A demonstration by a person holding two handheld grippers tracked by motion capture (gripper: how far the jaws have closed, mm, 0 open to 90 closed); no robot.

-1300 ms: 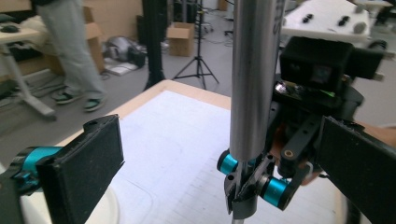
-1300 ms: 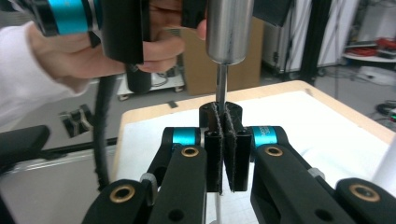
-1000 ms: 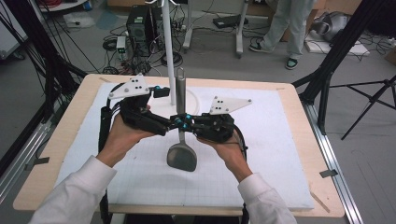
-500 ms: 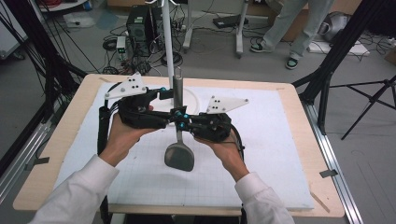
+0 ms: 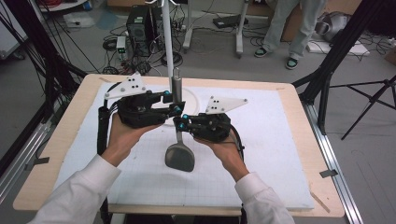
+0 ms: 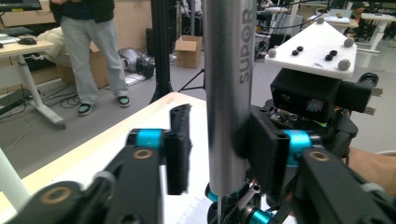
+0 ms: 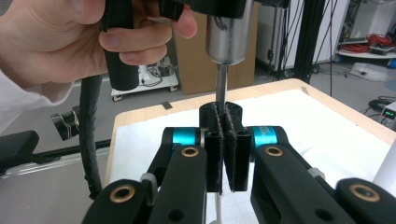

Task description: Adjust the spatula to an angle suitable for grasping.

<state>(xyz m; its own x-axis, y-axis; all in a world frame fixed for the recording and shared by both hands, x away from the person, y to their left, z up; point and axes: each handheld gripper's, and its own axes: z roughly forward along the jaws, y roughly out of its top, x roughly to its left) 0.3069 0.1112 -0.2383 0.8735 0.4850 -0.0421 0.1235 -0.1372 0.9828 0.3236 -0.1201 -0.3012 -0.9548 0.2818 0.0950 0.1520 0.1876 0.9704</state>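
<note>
Both tools meet on the spatula (image 5: 179,140): right tool (image 5: 180,122) clamps its thin shaft; left tool (image 5: 172,102) stands open around the handle.

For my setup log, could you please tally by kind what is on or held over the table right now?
Hand-held gripper: 2 (left hand-held gripper, right hand-held gripper)
Steel spatula: 1
White round plate: 1
White table mat: 1
Total: 5
</note>
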